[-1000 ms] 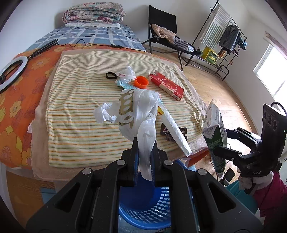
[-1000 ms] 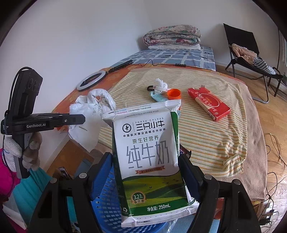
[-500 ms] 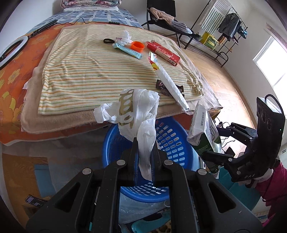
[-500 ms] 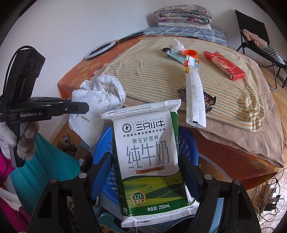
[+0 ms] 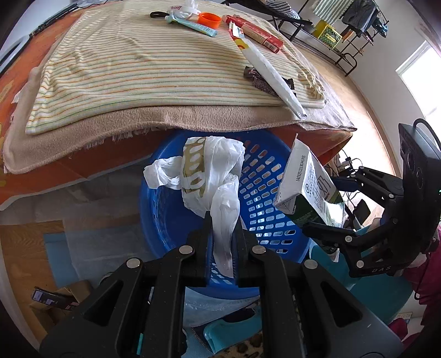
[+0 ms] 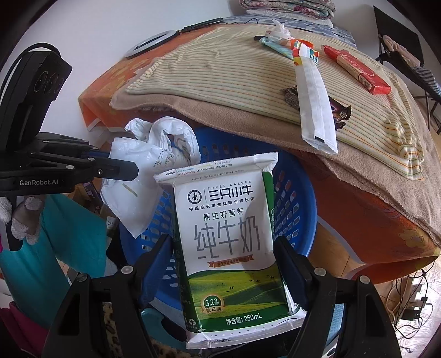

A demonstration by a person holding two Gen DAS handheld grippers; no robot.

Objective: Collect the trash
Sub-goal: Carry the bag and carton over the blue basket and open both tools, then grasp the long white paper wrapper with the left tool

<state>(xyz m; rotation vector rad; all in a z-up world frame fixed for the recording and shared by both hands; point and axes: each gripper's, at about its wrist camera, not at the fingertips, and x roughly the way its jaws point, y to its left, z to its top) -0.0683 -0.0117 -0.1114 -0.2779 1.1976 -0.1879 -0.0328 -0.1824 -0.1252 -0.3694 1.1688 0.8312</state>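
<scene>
Overhead, one blue basket [image 5: 171, 203], left gripper [image 5: 222, 242] clamped on one plastic bag [image 5: 215, 176], right gripper [image 6: 223, 264] pinching one milk carton [image 6: 228, 236].

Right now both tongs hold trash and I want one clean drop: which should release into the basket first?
Left. Its plastic bag hangs over the blue basket; the right's milk carton looks nearer the rim.

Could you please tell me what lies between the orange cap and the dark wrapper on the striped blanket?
In the left wrist view, a long white packet stretches between the orange cap and the dark wrapper, its lower half overlapping the wrapper.
</scene>
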